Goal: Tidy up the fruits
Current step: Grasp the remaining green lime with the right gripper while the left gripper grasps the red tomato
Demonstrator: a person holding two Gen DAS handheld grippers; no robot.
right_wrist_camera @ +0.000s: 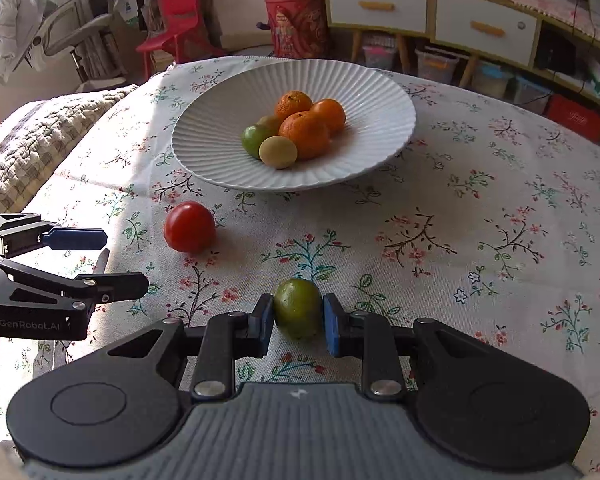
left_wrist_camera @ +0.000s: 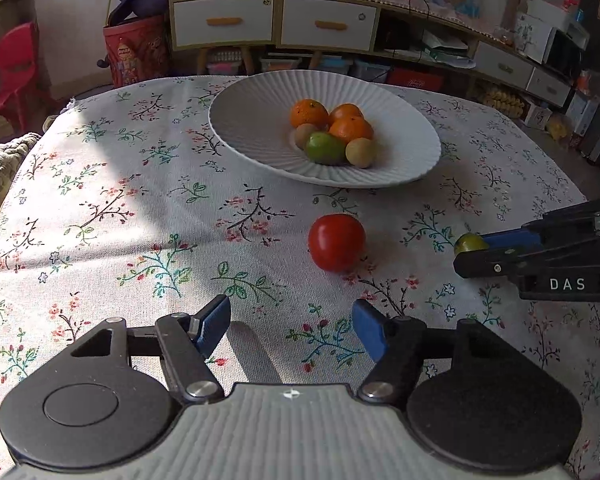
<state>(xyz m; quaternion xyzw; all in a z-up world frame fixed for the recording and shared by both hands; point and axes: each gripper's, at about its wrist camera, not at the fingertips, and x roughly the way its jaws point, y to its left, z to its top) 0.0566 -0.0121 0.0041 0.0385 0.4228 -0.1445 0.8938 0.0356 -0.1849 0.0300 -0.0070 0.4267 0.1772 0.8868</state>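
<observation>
Floral woven cloth point(right_wrist_camera: 480, 208) covers the table; far off, a ribbed white plate point(right_wrist_camera: 220, 120) holds round fruits; the right gripper point(right_wrist_camera: 298, 320) clamps a smooth green fruit point(right_wrist_camera: 297, 312); the left gripper point(left_wrist_camera: 290, 326) gapes empty near a glossy tomato point(left_wrist_camera: 336, 242).

We see a red tomato point(left_wrist_camera: 336, 242) lying on the cloth near the white ribbed plate point(left_wrist_camera: 252, 120) holding oranges point(left_wrist_camera: 350, 128) and green fruit point(left_wrist_camera: 324, 148).
</observation>
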